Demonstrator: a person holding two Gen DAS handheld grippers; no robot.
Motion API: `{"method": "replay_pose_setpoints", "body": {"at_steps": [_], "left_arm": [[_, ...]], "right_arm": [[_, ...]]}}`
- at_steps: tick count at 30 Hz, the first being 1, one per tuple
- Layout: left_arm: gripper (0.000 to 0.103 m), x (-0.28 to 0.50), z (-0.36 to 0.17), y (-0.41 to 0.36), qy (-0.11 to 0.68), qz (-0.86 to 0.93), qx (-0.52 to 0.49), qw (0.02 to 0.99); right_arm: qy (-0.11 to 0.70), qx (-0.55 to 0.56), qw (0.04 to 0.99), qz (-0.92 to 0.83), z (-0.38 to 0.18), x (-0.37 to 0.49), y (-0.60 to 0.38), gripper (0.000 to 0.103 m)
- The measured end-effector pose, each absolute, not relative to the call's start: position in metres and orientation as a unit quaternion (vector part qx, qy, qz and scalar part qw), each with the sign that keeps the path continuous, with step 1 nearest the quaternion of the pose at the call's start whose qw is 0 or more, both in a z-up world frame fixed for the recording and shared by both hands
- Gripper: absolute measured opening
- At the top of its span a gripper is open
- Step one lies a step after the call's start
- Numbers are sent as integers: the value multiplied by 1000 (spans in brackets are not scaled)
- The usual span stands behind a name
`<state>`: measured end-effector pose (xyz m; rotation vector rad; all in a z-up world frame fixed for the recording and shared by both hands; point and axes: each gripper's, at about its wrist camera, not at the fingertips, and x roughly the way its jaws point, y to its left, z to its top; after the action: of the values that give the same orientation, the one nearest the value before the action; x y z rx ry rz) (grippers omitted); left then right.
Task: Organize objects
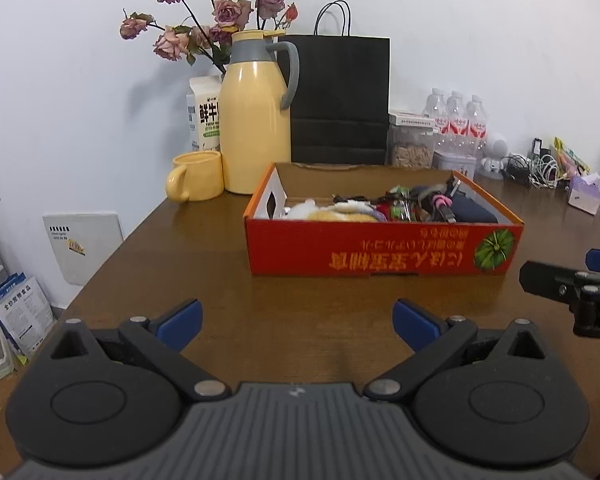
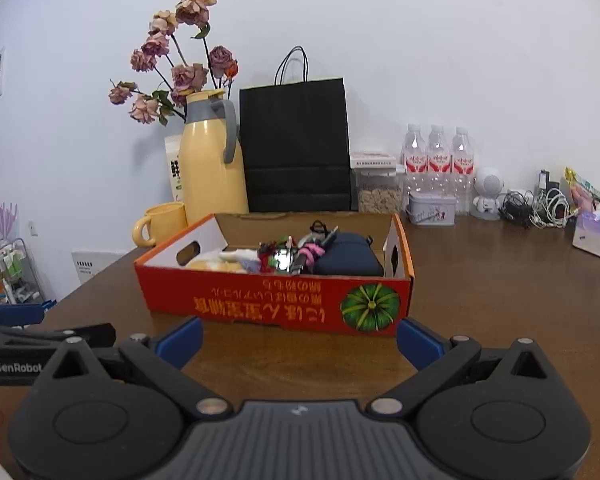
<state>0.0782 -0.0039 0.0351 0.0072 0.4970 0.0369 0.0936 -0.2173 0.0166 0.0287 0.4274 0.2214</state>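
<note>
Box: a red cardboard box (image 1: 384, 250) with a green pumpkin picture on its front sits on the brown table (image 1: 300, 304), open at the top. Everything below is placed relative to it.
Inside the box: pretty full already. There's a navy pouch (image 2: 348, 258) at the pumpkin end, a cable with a pink tie (image 2: 314, 250) just beside the pouch, shiny green-and-red wrappers (image 2: 278, 256) around the middle, and something soft, yellow and white (image 2: 224, 262), at the far end from the pumpkin.
Left tongs: the left tongs (image 1: 298, 322) hang over the table in front of the box, blue tips wide apart, nothing between them.
Right tongs: the right tongs (image 2: 300, 340) are also in front of the box, closer to its front wall, tips spread wide and gripping nothing.
Behind the box: a yellow thermos jug (image 1: 256, 120) and a yellow mug (image 1: 198, 176) stand past the corner away from the pumpkin, with a black paper bag (image 1: 340, 100) directly behind the back wall.
Further back: water bottles (image 2: 438, 160) and a small tin (image 2: 432, 208) stand by the wall, beyond the pumpkin end.
Cables: a tangle of chargers (image 2: 540, 206) lies well apart from the box, out past the bottles.
</note>
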Motion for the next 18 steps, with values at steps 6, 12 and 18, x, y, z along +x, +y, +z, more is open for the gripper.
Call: {"method": "replay_pose_setpoints", "body": {"at_steps": [6, 12, 18], "left_arm": [[103, 64, 36, -1, 250, 19, 3, 968], [103, 61, 36, 1, 254, 22, -1, 967], [103, 61, 36, -1, 256, 20, -2, 967]], "right_arm": [[227, 11, 969, 100, 14, 83, -218, 103], [239, 11, 966, 98, 8, 81, -219, 103], [242, 12, 965, 97, 7, 81, -221, 103]]}}
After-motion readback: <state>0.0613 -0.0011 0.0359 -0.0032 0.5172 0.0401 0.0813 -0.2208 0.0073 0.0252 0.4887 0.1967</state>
